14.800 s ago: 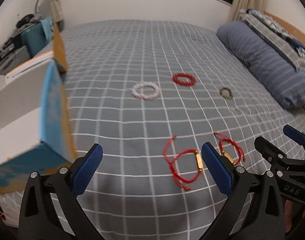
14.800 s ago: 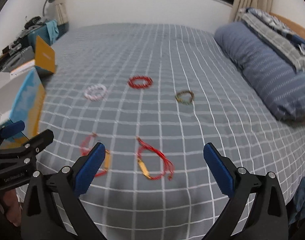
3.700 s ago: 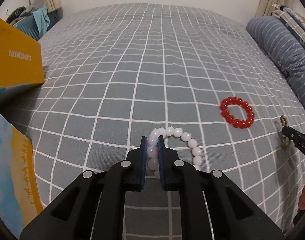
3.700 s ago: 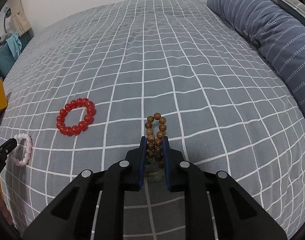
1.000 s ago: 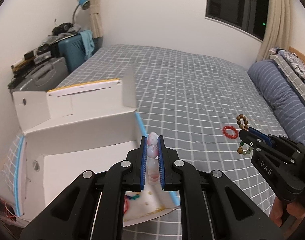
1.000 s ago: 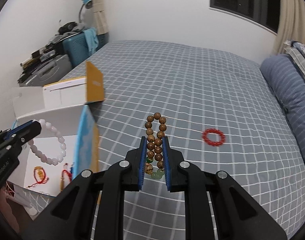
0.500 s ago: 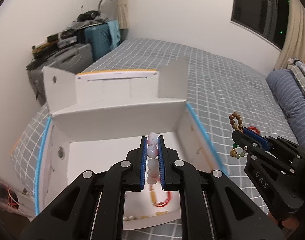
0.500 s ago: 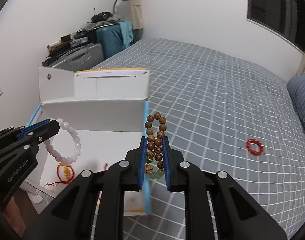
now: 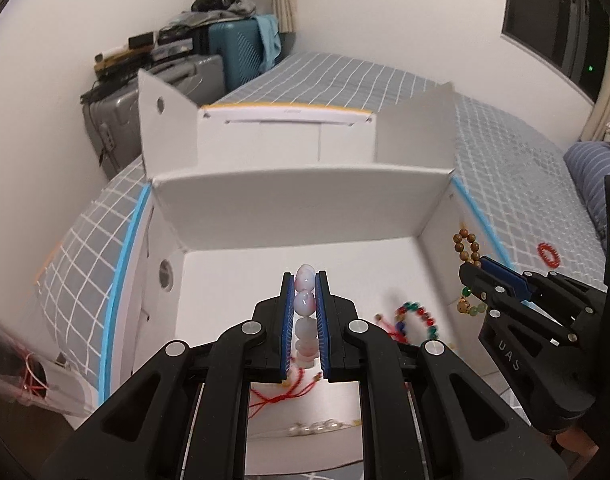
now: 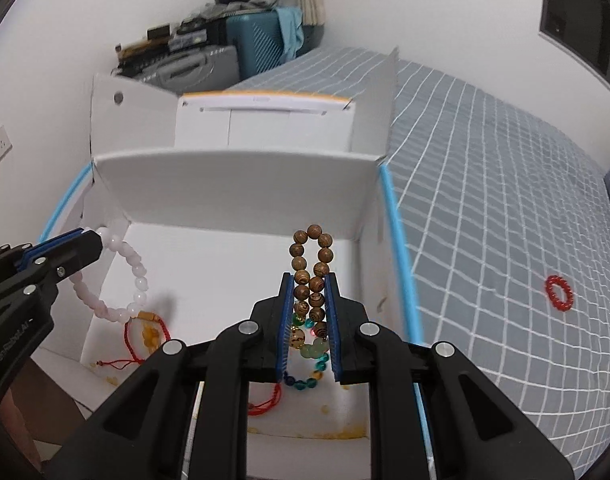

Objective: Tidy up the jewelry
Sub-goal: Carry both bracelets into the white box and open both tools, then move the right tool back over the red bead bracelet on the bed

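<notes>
While both tools hang over the white box (image 10: 233,200), the left tool (image 9: 304,312) grips a pale pink bead bracelet (image 10: 123,276) and the right tool (image 10: 311,320) grips a brown wooden bead bracelet (image 10: 311,264); beyond the box, a red bead bracelet (image 10: 560,293) lies on the bed (image 10: 505,184).

The pale pink bead bracelet (image 10: 123,276) hangs as an open loop over the left part of the white box (image 9: 305,208), pinched by a few beads at its top in the left hand-held gripper (image 9: 305,280). The brown wooden bead bracelet (image 10: 311,276), with green and amber beads at its lower end, stands doubled above the box's right part, clamped in the right hand-held gripper (image 10: 311,280). On the box floor lie red cord bracelets (image 10: 145,332) with gold charms and a multicoloured bead bracelet (image 9: 415,316); a red bead bracelet (image 10: 560,293) lies flat on the grey checked bed (image 10: 505,200), well apart from the box.
</notes>
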`<state>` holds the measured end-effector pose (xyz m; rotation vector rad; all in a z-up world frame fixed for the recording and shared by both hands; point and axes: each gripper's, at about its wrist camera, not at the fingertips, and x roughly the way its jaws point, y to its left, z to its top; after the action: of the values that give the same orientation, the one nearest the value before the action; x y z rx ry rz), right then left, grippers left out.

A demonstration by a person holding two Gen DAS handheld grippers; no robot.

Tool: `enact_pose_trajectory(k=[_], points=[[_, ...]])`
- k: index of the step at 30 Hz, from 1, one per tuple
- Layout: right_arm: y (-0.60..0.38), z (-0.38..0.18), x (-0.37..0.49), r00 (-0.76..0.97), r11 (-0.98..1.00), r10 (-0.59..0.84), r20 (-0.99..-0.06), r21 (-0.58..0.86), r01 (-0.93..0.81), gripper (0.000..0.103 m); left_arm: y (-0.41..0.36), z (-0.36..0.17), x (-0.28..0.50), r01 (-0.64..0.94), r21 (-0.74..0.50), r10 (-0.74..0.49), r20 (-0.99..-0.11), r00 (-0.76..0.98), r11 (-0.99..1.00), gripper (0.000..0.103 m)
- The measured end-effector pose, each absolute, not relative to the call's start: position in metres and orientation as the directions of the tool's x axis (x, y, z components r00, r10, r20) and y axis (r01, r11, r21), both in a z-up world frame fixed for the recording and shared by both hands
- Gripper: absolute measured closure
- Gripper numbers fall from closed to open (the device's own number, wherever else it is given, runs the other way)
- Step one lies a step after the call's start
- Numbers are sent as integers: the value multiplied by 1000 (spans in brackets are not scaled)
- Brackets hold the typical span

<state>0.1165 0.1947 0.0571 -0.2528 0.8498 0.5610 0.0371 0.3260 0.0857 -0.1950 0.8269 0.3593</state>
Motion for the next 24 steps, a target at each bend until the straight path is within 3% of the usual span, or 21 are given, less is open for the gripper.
enact_pose_trajectory(k=[5, 8, 24], points=[[203, 40, 120, 490, 833, 341, -802, 15, -554, 89, 338, 69, 39, -406, -22, 242, -773, 586, 913, 93], [207, 34, 123, 475, 831, 326, -817, 8, -556, 96, 344, 59, 42, -416, -17, 243, -791, 562, 909, 93], [210, 33, 119, 477, 830, 322, -818, 2, -557, 93, 353, 37, 46, -442, -4, 244, -829, 503, 897, 90]])
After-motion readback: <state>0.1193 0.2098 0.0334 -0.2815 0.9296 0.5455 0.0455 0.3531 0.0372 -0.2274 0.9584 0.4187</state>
